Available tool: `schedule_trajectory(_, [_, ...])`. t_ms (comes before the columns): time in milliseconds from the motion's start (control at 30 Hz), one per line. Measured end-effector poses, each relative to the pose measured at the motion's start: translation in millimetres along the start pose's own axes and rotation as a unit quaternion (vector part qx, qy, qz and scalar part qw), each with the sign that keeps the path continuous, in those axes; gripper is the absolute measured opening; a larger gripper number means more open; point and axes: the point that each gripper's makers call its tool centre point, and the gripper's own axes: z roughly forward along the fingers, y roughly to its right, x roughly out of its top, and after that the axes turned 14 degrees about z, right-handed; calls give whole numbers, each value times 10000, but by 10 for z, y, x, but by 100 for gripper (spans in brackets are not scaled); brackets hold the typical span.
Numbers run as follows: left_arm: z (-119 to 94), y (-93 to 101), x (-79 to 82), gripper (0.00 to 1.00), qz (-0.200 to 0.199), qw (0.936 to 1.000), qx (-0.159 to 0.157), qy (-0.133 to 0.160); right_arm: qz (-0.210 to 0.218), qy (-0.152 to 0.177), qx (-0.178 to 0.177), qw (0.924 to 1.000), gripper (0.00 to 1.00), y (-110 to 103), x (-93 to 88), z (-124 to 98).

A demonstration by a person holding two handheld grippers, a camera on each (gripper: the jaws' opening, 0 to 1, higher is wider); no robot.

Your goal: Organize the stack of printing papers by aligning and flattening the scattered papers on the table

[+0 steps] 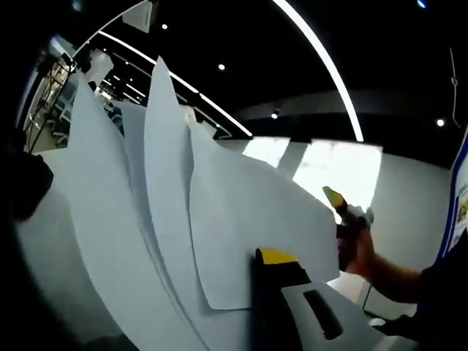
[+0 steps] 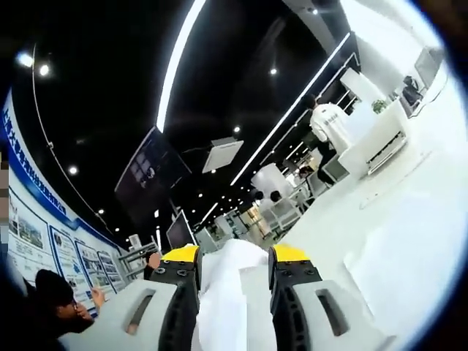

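right hand-held gripper (image 2: 233, 281): both yellow-tipped jaws clamped on the edge of the papers (image 2: 227, 307), white sheets bunched up between them and rising a little past the tips. it also shows in the left gripper view (image 1: 349, 219), gripped by a hand (image 1: 363, 252), meeting the far edge of the same sheets.

left hand-held gripper (image 1: 281, 292): one yellow-tipped jaw visible low in its own view, pressed against the papers (image 1: 175, 219); other jaw hidden behind them, so cannot tell if it's clenched.

papers are held up in the air between the two, fanned and curled, corners pointing up, not aligned.

white surface (image 2: 409, 219) beyond. dark ceiling with long light strips (image 1: 322, 58).
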Motion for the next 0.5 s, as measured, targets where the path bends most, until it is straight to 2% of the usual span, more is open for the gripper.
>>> schedule_trajectory(167, [2,3,-4,10,33,10000,19,-11,-78,37,-36,10000,31,-20,88,4])
schedule_trajectory(333, [1,7,-8,10,41,10000,33,-22,-269,-43,-108,9996,29,-3,77,27])
schedule_trajectory(500, [2,17,-5,10,48,10000,25,-10,-641,-272,-220,9973,29,60,8,51])
